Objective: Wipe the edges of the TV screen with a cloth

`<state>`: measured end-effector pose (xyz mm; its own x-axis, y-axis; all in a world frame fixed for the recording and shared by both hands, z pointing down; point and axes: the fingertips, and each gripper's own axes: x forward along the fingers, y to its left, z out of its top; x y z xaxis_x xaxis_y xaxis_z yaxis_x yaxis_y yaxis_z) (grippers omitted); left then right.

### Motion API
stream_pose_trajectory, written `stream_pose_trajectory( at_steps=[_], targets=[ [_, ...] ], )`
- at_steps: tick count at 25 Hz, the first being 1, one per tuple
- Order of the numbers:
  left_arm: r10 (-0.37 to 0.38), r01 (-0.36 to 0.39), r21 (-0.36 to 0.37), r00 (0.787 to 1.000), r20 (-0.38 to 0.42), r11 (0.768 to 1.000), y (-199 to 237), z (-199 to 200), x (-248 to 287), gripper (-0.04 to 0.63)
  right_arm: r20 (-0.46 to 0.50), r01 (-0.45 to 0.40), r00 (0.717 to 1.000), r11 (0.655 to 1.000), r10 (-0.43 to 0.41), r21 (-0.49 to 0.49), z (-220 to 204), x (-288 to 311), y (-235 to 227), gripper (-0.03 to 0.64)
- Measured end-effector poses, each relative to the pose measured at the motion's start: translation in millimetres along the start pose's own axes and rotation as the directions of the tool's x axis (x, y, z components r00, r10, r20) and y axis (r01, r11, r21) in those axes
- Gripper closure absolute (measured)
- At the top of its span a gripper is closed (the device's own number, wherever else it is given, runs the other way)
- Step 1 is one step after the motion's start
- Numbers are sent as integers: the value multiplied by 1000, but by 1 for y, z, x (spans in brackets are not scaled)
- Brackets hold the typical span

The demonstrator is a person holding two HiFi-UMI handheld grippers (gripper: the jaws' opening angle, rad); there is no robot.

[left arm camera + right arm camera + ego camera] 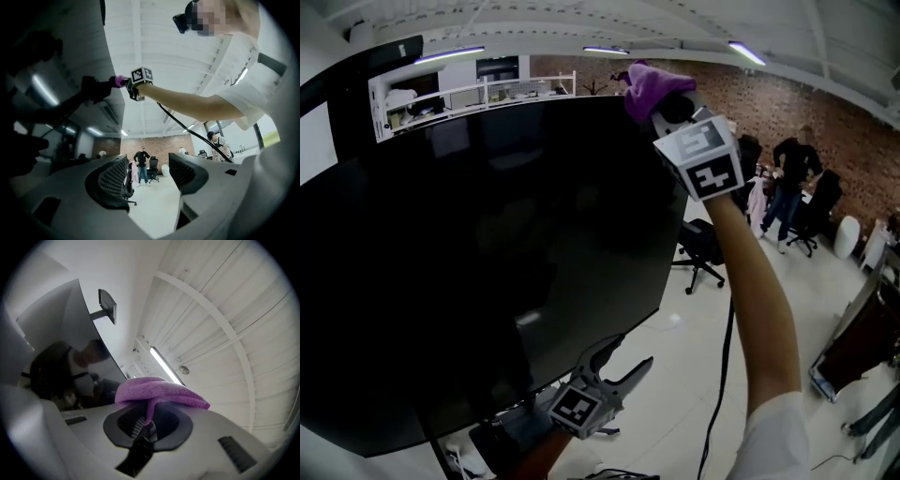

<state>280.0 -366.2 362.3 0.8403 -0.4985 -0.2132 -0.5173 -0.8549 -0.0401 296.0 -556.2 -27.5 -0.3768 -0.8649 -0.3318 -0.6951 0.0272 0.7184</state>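
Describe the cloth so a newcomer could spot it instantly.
Start from the big black TV screen filling the head view's left. At its top right corner, the right hand-held gripper is raised on an outstretched arm, shut on the cloth. It is the only bright purple, fuzzy thing there, bunched at the jaw tips.

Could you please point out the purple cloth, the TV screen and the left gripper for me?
purple cloth [649,86]: head view, middle of the bunched fabric.
TV screen [487,244]: head view, centre of the dark panel.
left gripper [147,164]: left gripper view, midway between its open fingertips.
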Motion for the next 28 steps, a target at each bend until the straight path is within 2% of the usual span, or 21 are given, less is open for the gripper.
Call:
stream_pose_trajectory(
  at_steps=[3,6,11,16,21,25,28],
  targets=[
    [-31,31,-7,999,-11,999,-8,-15,26,330,-56,37,998,998,-34,54,-46,6,-38,565],
    [-56,55,-17,998,-41,998,-6,-34,38,330,-92,32,996,988,-18,151,-88,19,-62,565],
    [-77,76,-18,994,-73,997,7,-59,52,330,-148,84,988,972,-52,218,-139,33,-94,565],
    [-102,100,-31,991,-83,995,-5,-75,82,330,-130,146,986,924,-106,352,-182,17,-122,565],
    [-140,137,-38,985,-100,990,-16,-93,98,330,-120,81,992,901,-33,425,-223,5,-86,566],
    [-134,132,-24,984,-117,991,-18,-114,101,330,-122,34,992,881,27,472,-263,-16,-33,566],
    [-130,126,-43,984,-125,991,-21,-133,99,330,-152,7,985,866,79,499,-306,-38,17,566]
  ],
)
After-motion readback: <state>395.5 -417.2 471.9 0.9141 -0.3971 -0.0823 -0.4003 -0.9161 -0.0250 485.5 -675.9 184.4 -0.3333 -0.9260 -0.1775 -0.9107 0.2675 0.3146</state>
